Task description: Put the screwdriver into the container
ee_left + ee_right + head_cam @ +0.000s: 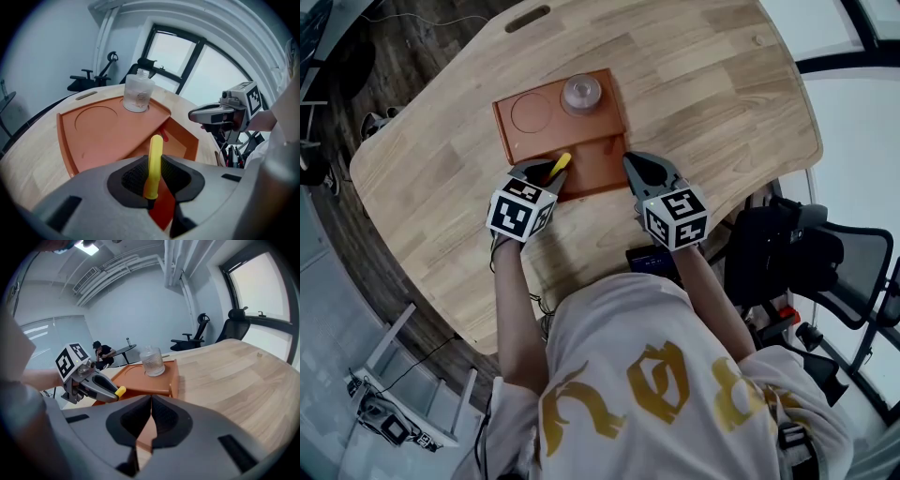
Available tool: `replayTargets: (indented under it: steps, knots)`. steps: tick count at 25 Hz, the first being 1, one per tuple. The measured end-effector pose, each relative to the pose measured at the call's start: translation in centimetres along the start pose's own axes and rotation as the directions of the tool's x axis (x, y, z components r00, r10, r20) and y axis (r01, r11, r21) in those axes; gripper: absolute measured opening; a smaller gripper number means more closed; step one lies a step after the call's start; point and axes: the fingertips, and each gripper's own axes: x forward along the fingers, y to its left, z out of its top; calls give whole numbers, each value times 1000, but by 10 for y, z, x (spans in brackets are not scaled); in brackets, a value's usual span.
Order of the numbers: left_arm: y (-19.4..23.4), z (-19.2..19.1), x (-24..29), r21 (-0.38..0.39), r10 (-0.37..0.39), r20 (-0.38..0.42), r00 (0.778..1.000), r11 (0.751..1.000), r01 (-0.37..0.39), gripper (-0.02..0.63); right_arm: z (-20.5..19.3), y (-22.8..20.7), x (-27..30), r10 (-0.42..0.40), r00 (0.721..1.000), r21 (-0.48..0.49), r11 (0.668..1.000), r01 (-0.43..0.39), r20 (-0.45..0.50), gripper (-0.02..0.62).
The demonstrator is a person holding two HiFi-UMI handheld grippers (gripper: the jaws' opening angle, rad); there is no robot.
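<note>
An orange tray-like container (502,131) lies on the wooden table, with a raised part and a lower near compartment (180,140). My left gripper (546,169) is shut on a screwdriver, whose yellow handle (560,165) sticks out forward over the tray's near edge. In the left gripper view the handle (155,147) stands between the pads (136,176); the shaft is hidden. My right gripper (630,161) hovers at the tray's near right corner, shut with nothing in it (151,401). A small red piece (162,134) shows in the lower compartment.
A clear glass bottle (581,93) stands in a round recess at the tray's far right; a second round recess (530,112) is bare. Office chairs (806,253) stand to my right. A person (101,352) sits far off at another table.
</note>
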Motion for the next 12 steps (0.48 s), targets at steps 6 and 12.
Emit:
replayTargets:
  steps: [6,12]
  knots:
    - [-1,-3,13,-43,-8,-100,995,999,3,81,0,-2,5,6,1000,-9,1000,-6,-4,12]
    - [-4,-8,24,-25,0,-199,980,1000,-5,81,-2,-1,9,17,1000,-14,1000,-17,-12,12]
